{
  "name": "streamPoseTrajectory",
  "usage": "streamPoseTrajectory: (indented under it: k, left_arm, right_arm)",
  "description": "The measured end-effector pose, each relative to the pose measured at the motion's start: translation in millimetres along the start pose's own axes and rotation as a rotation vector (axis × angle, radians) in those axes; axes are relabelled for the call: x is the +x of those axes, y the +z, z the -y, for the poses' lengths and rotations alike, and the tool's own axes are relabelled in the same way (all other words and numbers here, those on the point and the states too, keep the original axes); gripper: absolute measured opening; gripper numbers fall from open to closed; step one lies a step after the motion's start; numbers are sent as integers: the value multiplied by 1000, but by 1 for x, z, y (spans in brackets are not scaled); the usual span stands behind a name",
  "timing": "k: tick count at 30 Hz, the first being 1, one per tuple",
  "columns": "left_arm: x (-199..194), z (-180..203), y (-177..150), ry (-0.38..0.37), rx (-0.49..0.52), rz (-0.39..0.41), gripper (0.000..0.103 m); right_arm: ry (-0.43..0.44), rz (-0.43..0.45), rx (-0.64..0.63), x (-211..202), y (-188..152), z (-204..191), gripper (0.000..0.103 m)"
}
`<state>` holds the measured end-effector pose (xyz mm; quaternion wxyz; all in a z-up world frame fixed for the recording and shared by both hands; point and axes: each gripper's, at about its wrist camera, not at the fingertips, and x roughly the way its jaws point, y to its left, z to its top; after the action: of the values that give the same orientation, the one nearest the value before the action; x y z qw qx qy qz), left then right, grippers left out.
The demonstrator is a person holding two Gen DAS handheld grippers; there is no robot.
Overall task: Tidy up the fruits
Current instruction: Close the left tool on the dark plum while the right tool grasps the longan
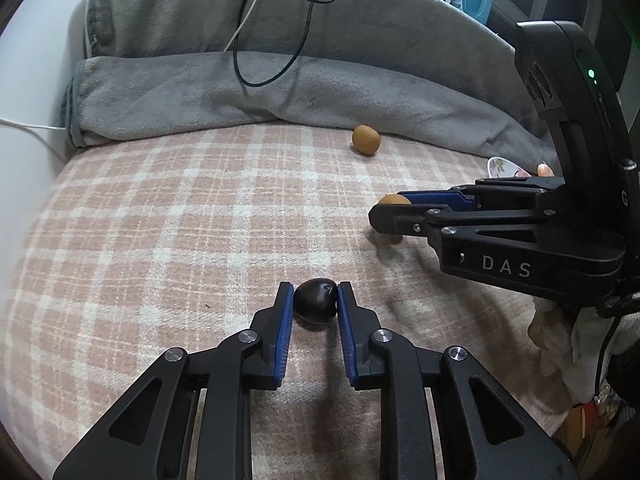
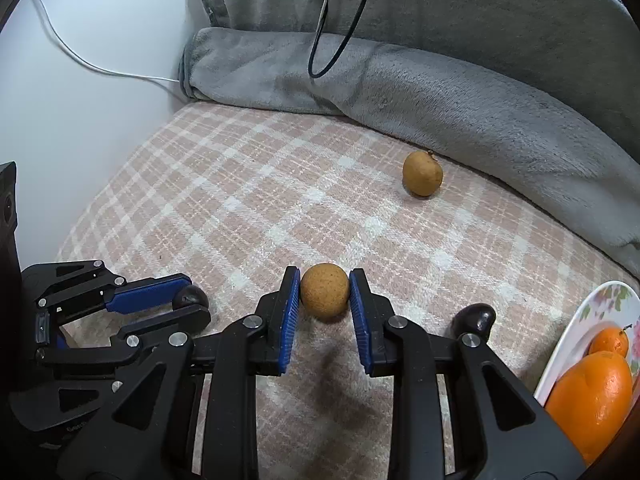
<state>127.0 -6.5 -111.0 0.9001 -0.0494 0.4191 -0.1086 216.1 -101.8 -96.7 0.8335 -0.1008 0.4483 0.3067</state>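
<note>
My left gripper (image 1: 315, 296) is shut on a small dark fruit (image 1: 314, 301) just above the pink plaid bed cover (image 1: 180, 220); it also shows in the right wrist view (image 2: 192, 300). My right gripper (image 2: 325, 294) is shut on a round brown fruit (image 2: 324, 295), also seen in the left wrist view (image 1: 394, 200). A second brown fruit (image 2: 422, 173) lies further back near the grey blanket (image 2: 440, 92). Another dark fruit (image 2: 474, 319) lies on the cover right of my right gripper. A floral plate (image 2: 588, 312) at the right edge holds oranges (image 2: 592, 396).
A folded grey blanket (image 1: 240, 92) and a cushion run along the back of the bed. Black and white cables (image 1: 272, 40) hang over them. A white wall (image 2: 80, 120) bounds the left side. The plate's rim (image 1: 500, 166) shows behind my right gripper.
</note>
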Motion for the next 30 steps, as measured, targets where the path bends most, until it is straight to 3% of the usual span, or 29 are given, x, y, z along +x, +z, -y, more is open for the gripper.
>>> streamPoseTrajectory:
  k: [18,30]
  left_arm:
    - [-21,14,4,-12,7,49,20]
    - [-31,32,9,-61,41,73,20]
  right_arm:
    - [21,58,32,-37,-8,9,26]
    - [25,149,76,-94,-27,27,26]
